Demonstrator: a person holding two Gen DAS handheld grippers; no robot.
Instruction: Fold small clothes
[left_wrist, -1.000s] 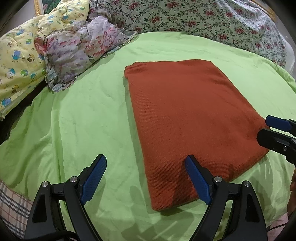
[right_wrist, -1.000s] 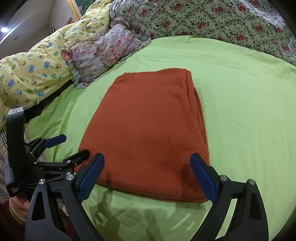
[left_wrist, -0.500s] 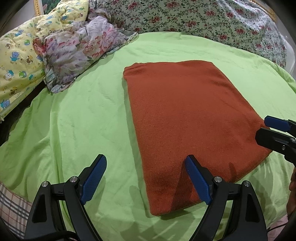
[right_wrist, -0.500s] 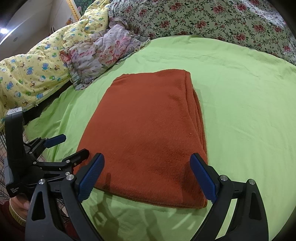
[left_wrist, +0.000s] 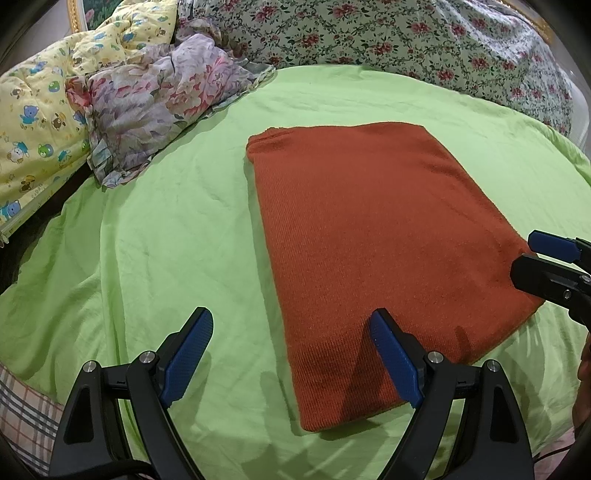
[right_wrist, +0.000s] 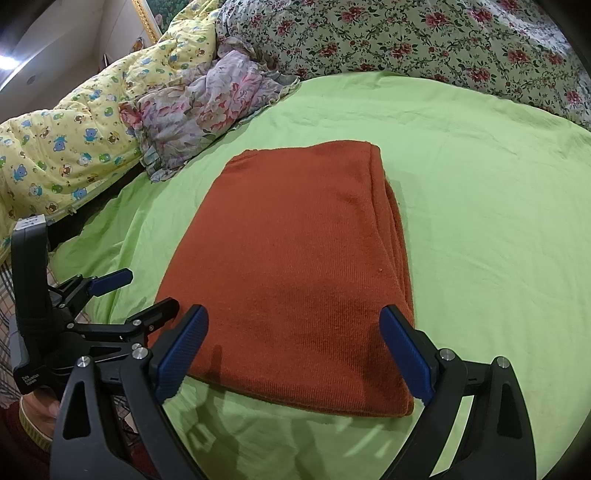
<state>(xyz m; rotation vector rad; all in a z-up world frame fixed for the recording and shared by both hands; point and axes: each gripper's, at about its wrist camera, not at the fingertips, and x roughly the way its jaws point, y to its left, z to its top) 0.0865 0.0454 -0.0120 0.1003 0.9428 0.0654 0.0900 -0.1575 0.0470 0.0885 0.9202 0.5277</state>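
1. Two tools in play. The left tool (left_wrist: 291, 354) has black arms with blue ribbed pads, jaws spread wide and nothing between them. The right tool (right_wrist: 295, 354) is the same build, also gaping wide and empty.
2. One rust-orange knit garment (left_wrist: 369, 251), folded into a flat, roughly rectangular stack. Fine ribbed texture, kind of fuzzy. In the right wrist view you can see several layers stacked along its right edge (right_wrist: 397, 236).
3. Where it sits: right in front of both tools. The left tool's right pad (left_wrist: 395, 362) hangs over the garment's near left corner and its left pad (left_wrist: 188, 354) is over bare sheet. The garment's near edge lies between the right tool's pads. Can't tell if any pad actually touches the fabric.
4. One lime-green bed sheet (left_wrist: 166, 240) under everything, smooth cotton look with soft wrinkles.
5. One yellow quilted blanket with little cartoon bears (left_wrist: 33, 122), puffy, off to the far left of the tools.
6. One crumpled pale floral cloth (left_wrist: 159, 99), thin and ruffled at the edge, lying beside that blanket, well apart from the garment.
7. One big floral-print cover with red roses on a pale ground (left_wrist: 406, 40) across the far side of the bed.
8. A bit of plaid fabric (left_wrist: 22, 410) peeks out at the lower left of the left tool.
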